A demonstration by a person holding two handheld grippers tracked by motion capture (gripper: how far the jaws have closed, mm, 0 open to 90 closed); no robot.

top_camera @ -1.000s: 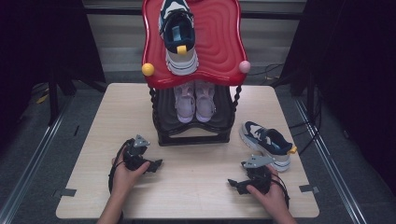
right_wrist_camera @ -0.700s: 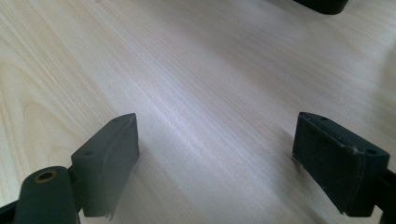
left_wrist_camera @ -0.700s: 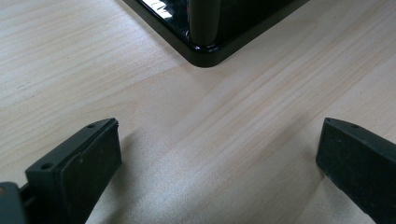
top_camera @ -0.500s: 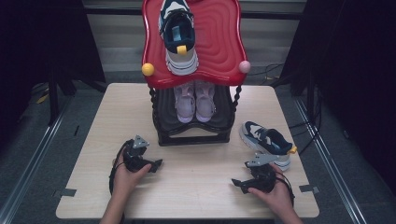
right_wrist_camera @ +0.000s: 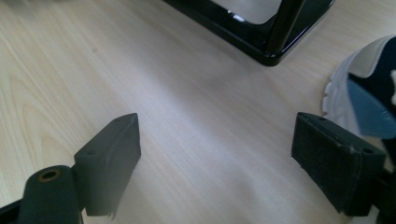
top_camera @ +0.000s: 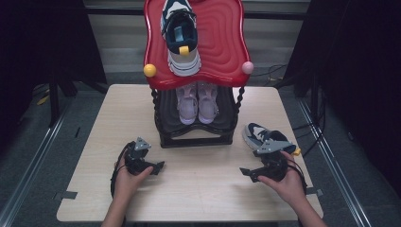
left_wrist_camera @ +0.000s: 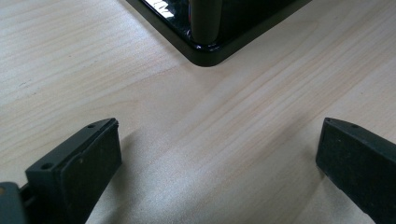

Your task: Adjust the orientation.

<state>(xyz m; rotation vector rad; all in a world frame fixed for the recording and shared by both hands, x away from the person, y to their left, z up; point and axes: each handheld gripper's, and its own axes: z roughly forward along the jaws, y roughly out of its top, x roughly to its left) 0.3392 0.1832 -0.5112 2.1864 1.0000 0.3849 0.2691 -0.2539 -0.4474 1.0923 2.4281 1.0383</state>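
Both claws, the left gripper (top_camera: pixel 158 166) and the right gripper (top_camera: pixel 246 172), stood wide open and empty, low over the wooden table (top_camera: pixel 203 189).

The navy-and-white sneaker (top_camera: pixel 267 138) lay on the table's right side, just beyond the right gripper and near the black rack's (top_camera: pixel 196 139) right foot; in the right gripper view its white sole (right_wrist_camera: pixel 338 91) sat close behind the right-hand jaw, though touching could not be told. The left gripper, held on the near left, faced the rack's near-left corner (left_wrist_camera: pixel 208 51) with bare wood between its spread jaws. A pair of pink shoes (top_camera: pixel 197 101) sat on the rack's lower shelf, and a matching navy sneaker (top_camera: pixel 179 38) lay on the red wavy tray (top_camera: pixel 222 47) on top.
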